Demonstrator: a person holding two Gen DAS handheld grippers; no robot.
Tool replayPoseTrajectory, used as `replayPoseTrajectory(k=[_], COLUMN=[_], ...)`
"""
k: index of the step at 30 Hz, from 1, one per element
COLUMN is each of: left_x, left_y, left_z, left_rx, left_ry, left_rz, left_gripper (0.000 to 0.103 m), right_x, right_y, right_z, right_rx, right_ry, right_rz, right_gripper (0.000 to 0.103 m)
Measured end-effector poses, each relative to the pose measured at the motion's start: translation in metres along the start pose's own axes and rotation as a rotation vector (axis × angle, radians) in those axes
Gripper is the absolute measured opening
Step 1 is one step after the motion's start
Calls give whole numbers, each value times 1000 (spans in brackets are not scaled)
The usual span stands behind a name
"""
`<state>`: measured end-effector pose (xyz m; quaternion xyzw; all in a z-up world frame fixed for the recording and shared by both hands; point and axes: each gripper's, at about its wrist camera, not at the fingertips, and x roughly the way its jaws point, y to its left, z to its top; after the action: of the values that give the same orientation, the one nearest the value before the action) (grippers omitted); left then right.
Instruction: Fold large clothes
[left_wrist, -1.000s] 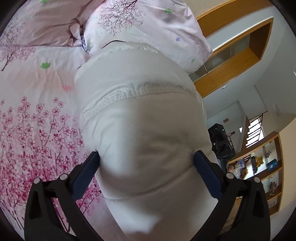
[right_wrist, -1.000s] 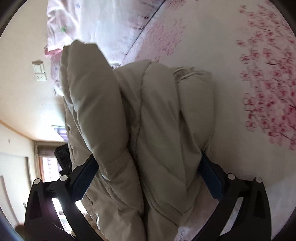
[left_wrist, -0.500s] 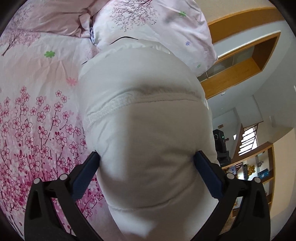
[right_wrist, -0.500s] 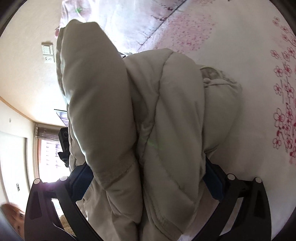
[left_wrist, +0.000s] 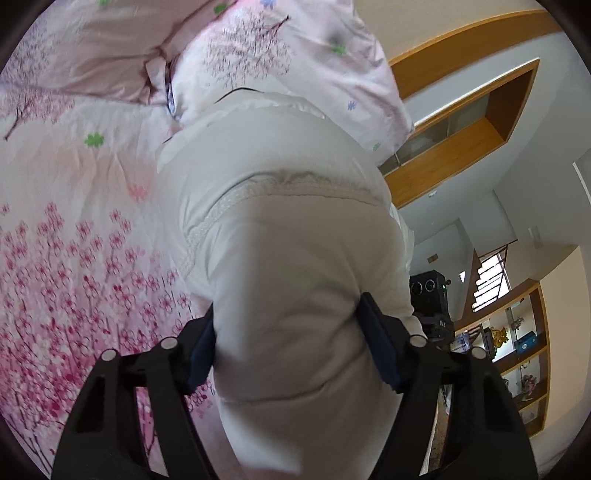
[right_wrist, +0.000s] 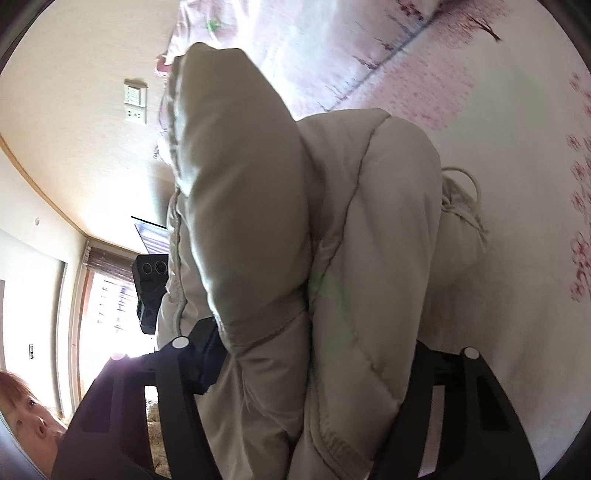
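Note:
A bulky cream padded jacket (left_wrist: 280, 221) fills the middle of the left wrist view and hangs over a bed. My left gripper (left_wrist: 291, 332) is shut on a thick fold of it, blue pads pressing both sides. In the right wrist view the same jacket (right_wrist: 369, 240) shows as beige quilted folds with a drawstring (right_wrist: 465, 195) at the right. My right gripper (right_wrist: 314, 354) is shut on a bunched fold of it; the right finger is mostly hidden by the fabric.
The bed has a pink cherry-blossom sheet (left_wrist: 74, 258) and pink pillows (left_wrist: 295, 55) at its head. A wooden shelf unit (left_wrist: 517, 350) and a black device (left_wrist: 428, 295) stand to the right. A person's face (right_wrist: 26, 417) shows at the lower left.
Both grippers have closed tighter on the jacket. The jacket has been lifted and shifted, with more wall and room showing in the right wrist view.

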<state>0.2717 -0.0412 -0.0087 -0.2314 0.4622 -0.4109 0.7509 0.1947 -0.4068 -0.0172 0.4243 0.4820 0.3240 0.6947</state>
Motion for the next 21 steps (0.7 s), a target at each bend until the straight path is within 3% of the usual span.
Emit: replayPoseTrajectory(k=[6,11,16,19,21], left_x=[-33,-69,-96,-99,-97], left_y=[2,26,61,84,94], left_z=[25,51,68,72,69], left_rx=[32,28,-28,-41,-40], left_ry=[-97,-181,-214,-196,-184], left_rz=[38,114,180,226,240], left_gripper=[67,67,67,67,71], right_x=[22,69,120,137,144], right_y=[33,51,61,61,52], right_z=[26,56,79,84,83], right_rx=[-50,-55,-57,-47,-4], right_ry=[-5,40,87,102,116], right_rz=[27,18,-18,-85,-131], right_gripper=[61,61,60,61,72])
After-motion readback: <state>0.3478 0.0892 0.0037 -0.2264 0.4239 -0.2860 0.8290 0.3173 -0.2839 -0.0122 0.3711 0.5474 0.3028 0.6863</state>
